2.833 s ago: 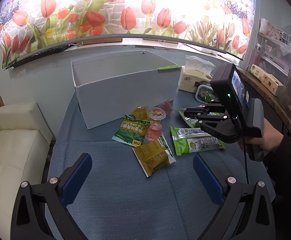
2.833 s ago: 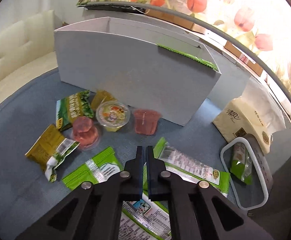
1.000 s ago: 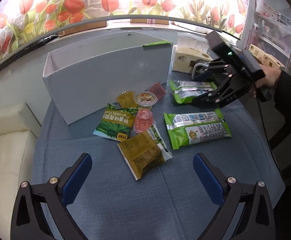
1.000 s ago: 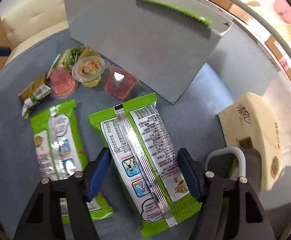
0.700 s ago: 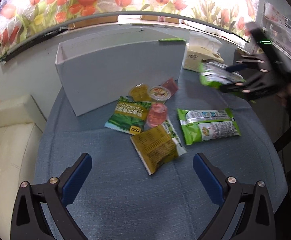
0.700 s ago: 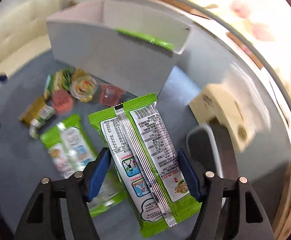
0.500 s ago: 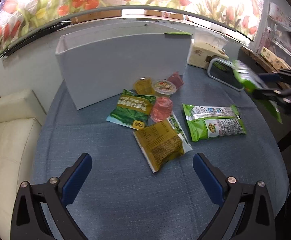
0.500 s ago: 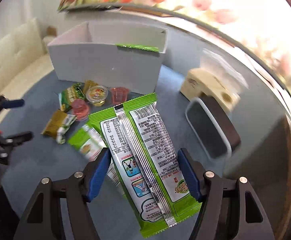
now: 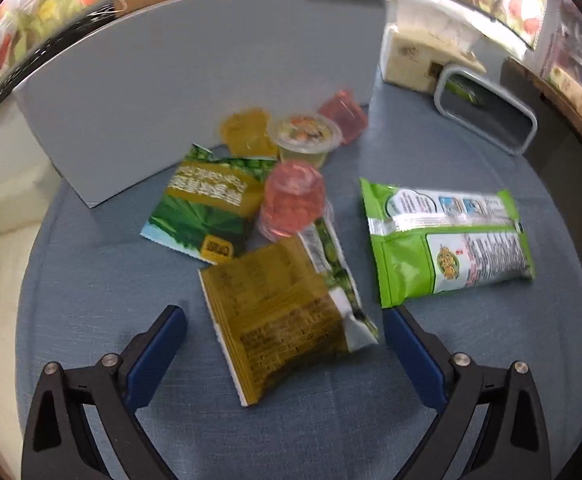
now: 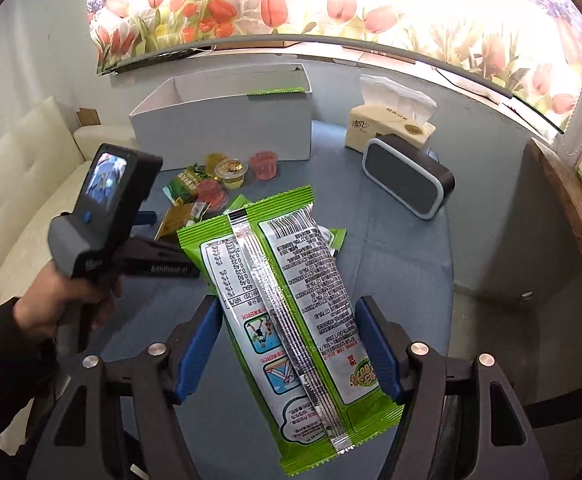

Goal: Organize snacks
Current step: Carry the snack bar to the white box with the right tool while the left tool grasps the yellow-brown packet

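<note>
My right gripper point(image 10: 289, 346) is shut on a long green snack packet point(image 10: 287, 312) and holds it above the blue table, back side up. My left gripper point(image 9: 285, 344) is open, low over the table, its blue pads either side of an olive-yellow snack pouch point(image 9: 279, 316). Beyond it lie a green pea-snack bag point(image 9: 207, 210), a second long green packet point(image 9: 447, 240), and several jelly cups, one pink point(image 9: 293, 198). The white open box point(image 9: 195, 84) stands behind them; in the right wrist view point(image 10: 227, 120) a green packet edge shows above its rim.
A tissue box point(image 10: 391, 128) and a dark rounded-rectangle speaker point(image 10: 407, 174) stand at the table's back right. A cream sofa point(image 10: 23, 184) is to the left. A wooden shelf edge point(image 10: 571, 216) runs along the right.
My right gripper closed on the long green packet, lifted it off the table and pulled back to the near side. My left gripper moved forward and down toward the olive-yellow pouch.
</note>
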